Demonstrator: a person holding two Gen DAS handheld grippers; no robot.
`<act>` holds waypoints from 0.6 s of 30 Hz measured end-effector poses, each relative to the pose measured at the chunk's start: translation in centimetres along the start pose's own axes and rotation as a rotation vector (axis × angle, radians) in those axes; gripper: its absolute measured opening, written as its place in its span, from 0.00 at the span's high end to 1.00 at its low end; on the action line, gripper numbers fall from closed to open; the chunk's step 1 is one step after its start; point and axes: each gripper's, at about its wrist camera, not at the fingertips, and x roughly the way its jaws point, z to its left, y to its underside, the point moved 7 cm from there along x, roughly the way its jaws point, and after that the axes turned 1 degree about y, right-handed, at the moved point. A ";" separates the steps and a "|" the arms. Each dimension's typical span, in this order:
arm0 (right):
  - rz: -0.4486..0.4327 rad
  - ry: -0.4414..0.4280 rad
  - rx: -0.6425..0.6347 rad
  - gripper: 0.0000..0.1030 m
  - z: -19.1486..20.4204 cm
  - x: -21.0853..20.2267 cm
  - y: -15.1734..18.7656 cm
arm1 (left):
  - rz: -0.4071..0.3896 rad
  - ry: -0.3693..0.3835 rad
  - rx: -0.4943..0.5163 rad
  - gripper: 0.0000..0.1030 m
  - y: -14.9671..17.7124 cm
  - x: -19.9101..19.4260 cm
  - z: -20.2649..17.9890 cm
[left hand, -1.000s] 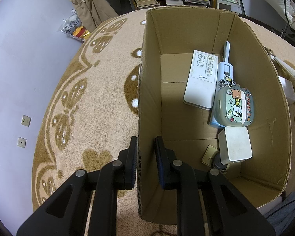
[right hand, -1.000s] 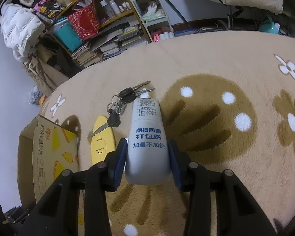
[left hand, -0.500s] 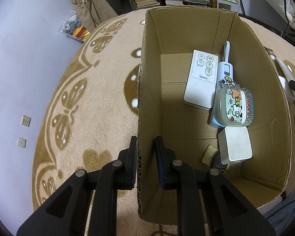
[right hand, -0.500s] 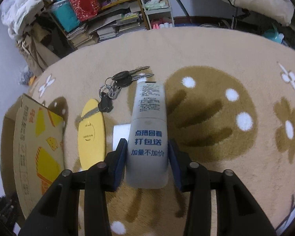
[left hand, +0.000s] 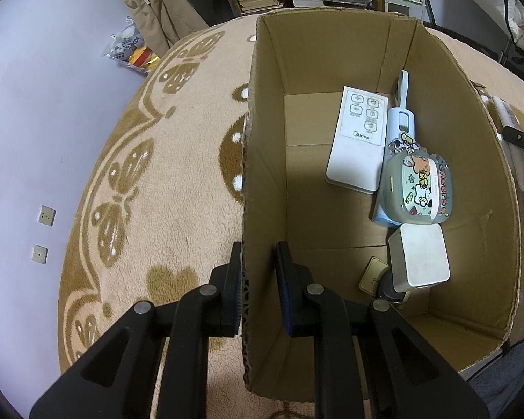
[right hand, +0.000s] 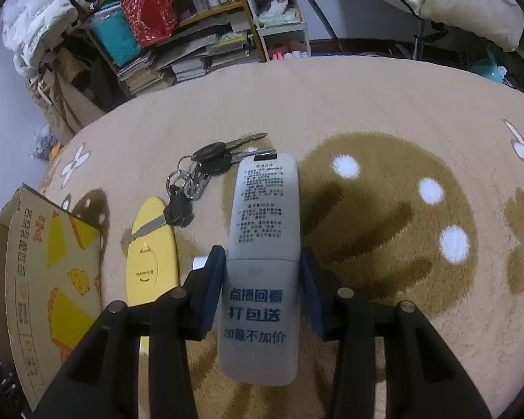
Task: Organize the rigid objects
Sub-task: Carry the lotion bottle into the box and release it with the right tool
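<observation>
The left gripper (left hand: pixel 258 279) is pinched narrow on the near wall of the cardboard box (left hand: pixel 262 160), one finger outside, one inside, steadying it on the rug (left hand: pixel 178 195). The wall looks thin and bendable, so a hold low down seems safer. The right gripper (right hand: pixel 262 276) clasps the grey remote (right hand: pixel 262 272) across its width at a middling opening (it looks light, stiff, smooth plastic, likely to slip), above the rug beside keys (right hand: pixel 206 171).

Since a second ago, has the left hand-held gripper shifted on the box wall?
No. The left hand-held gripper clamps the same spot on the cardboard box wall.
</observation>
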 end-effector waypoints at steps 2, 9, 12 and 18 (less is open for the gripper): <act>-0.007 -0.004 0.011 0.57 -0.1 0.0 -0.1 | -0.001 0.001 -0.002 0.83 0.0 0.0 0.0; -0.052 0.008 0.020 0.57 -0.4 -1.7 -0.4 | 0.004 0.001 -0.004 0.83 -0.1 0.1 0.0; -0.080 -0.025 0.014 0.57 0.3 -3.2 -0.8 | 0.003 0.000 -0.002 0.83 -0.1 0.2 0.0; -0.124 -0.131 0.016 0.57 3.2 -6.7 -1.4 | 0.003 -0.001 -0.001 0.83 -0.1 0.3 0.1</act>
